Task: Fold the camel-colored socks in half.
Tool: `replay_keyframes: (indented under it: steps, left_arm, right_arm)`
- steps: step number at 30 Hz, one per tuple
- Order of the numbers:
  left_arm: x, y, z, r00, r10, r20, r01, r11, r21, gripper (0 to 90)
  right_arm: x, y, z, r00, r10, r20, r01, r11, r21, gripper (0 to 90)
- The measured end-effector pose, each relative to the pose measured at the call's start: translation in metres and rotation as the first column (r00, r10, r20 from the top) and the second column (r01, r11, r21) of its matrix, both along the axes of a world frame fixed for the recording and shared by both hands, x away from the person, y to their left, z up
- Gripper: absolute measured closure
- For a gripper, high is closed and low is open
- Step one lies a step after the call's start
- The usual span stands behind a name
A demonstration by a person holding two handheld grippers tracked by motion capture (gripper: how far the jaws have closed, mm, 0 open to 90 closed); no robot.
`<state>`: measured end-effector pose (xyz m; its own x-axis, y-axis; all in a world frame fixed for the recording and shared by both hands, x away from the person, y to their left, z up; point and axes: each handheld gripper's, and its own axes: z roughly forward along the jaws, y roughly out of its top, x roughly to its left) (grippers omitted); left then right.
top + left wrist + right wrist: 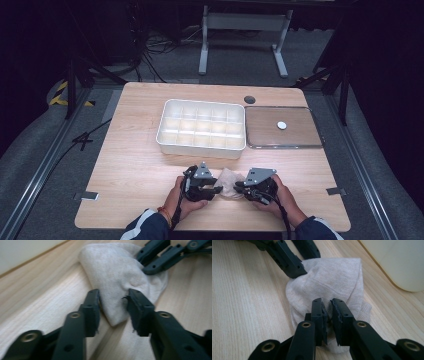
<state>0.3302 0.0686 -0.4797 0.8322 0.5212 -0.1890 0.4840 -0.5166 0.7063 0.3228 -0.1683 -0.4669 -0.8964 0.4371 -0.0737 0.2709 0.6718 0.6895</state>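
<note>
Both claws meet at the pale knitted sock [227, 182] near the table's [135, 165] front edge. Right gripper [327, 315] pinches a fold, jaws nearly together, hiding the cloth beneath. Left gripper [113, 307] straddles the sock's rounded end, jaws apart; whether the pads press is hard to tell. Bunched soft, its long axis runs left to right. Beyond lie a white compartment tray [165, 135] and a flat lid [300, 135].
</note>
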Motion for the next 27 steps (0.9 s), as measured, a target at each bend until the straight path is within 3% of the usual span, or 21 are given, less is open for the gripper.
replay_keyframes:
  steps: [3,6,8,13,18,21,22,27]
  left_arm:
    - [0.001,0.002,-0.001,0.9997,-0.016,-0.016,0.016,0.9996,-0.023,74.9]
    - [-0.004,0.002,0.000,0.9994,-0.016,0.030,0.017,0.9994,-0.030,80.3]
    - [-0.004,0.000,0.000,0.9993,-0.020,0.030,0.021,0.9993,-0.033,80.4]
    - [-0.005,0.000,0.000,0.9994,-0.014,0.032,0.015,0.9995,-0.027,80.2]
    - [-0.004,0.003,0.001,0.9993,-0.001,0.037,0.002,0.9991,-0.042,80.4]
    - [-0.004,0.004,0.002,0.9989,0.009,0.047,-0.006,0.9985,-0.055,80.8]
    - [-0.006,0.005,0.006,0.9971,0.009,0.075,-0.003,0.9969,-0.079,81.0]
    - [-0.012,0.003,0.017,0.9931,0.003,0.117,0.011,0.9920,-0.126,81.7]
  right_arm:
    - [0.000,0.000,0.000,1.0000,0.000,0.001,0.000,1.000,-0.002,79.6]
    - [0.002,-0.002,0.002,0.9998,-0.019,-0.011,0.019,1.000,0.007,78.1]
    - [0.001,-0.001,0.005,0.9995,-0.031,0.001,0.031,0.999,0.009,78.8]
    - [-0.002,0.002,0.015,0.9977,-0.054,0.041,0.051,0.996,0.076,80.5]
    - [0.002,0.012,0.002,0.9977,-0.061,0.030,0.061,0.998,0.006,81.4]
    - [0.005,0.013,-0.001,0.9975,-0.071,0.007,0.071,0.997,0.021,81.7]
    - [0.006,0.014,-0.002,0.9971,-0.076,0.002,0.076,0.997,0.024,81.8]
    - [0.007,0.020,-0.002,0.9970,-0.078,0.002,0.078,0.997,0.022,81.8]
